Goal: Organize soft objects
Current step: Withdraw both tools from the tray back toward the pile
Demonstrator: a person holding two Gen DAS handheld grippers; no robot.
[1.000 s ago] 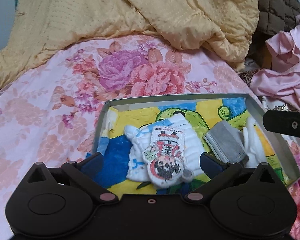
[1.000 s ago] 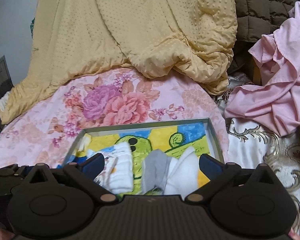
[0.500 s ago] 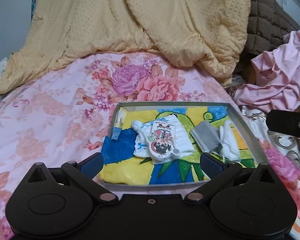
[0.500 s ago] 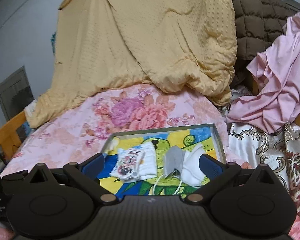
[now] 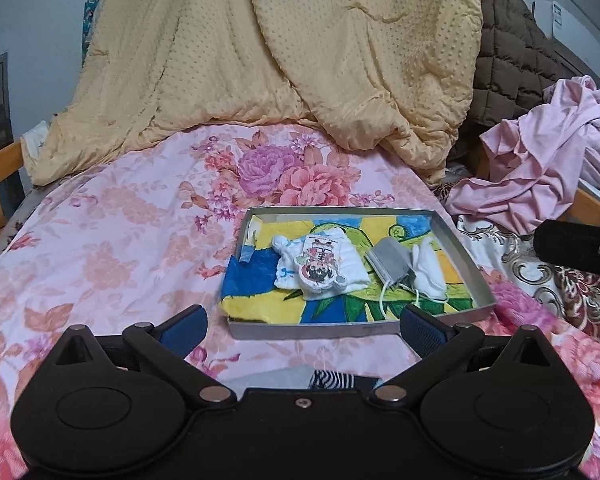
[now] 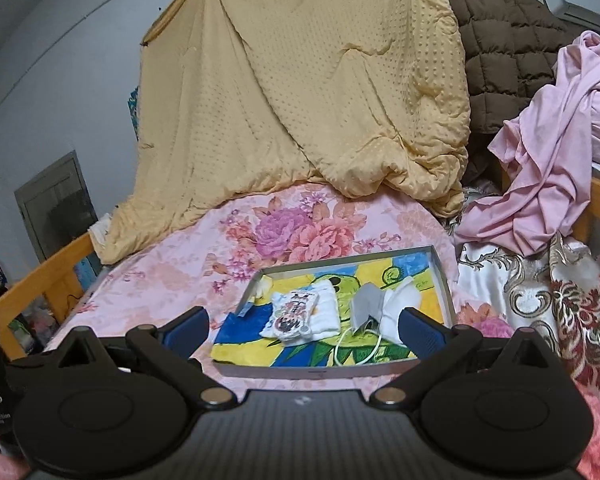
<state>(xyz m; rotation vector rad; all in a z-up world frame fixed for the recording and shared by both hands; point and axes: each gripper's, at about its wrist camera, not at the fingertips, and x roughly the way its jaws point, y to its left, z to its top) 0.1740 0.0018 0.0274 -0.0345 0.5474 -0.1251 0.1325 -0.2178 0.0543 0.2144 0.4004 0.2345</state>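
A grey tray [image 5: 340, 330] with a bright cartoon lining lies on the floral bedsheet [image 5: 100, 248]. In it, a folded white cloth [image 5: 352, 268] carries a cartoon-printed pouch [image 5: 318, 264]. Right of them lie a grey mask [image 5: 390, 260] and a white mask [image 5: 428, 272] with loose ear loops. My left gripper [image 5: 302, 326] hovers open and empty just short of the tray's near wall. My right gripper [image 6: 304, 328] is also open and empty, above the near end of the tray [image 6: 320, 372]. That view shows the pouch [image 6: 294, 312], grey mask [image 6: 364, 304] and white mask [image 6: 400, 308].
A yellow quilt [image 5: 300, 60] is heaped at the back, with a brown padded coat [image 5: 508, 52] and pink garments [image 5: 540, 168] on the right. A gold-patterned cloth [image 6: 540, 300] lies right of the tray. A wooden bed rail [image 6: 48, 276] runs along the left. A striped item [image 5: 332, 380] peeks out under my left gripper.
Both grippers have drawn back and risen from the tray, which now looks smaller and farther off. Both stayed open. The things in the tray have not moved.
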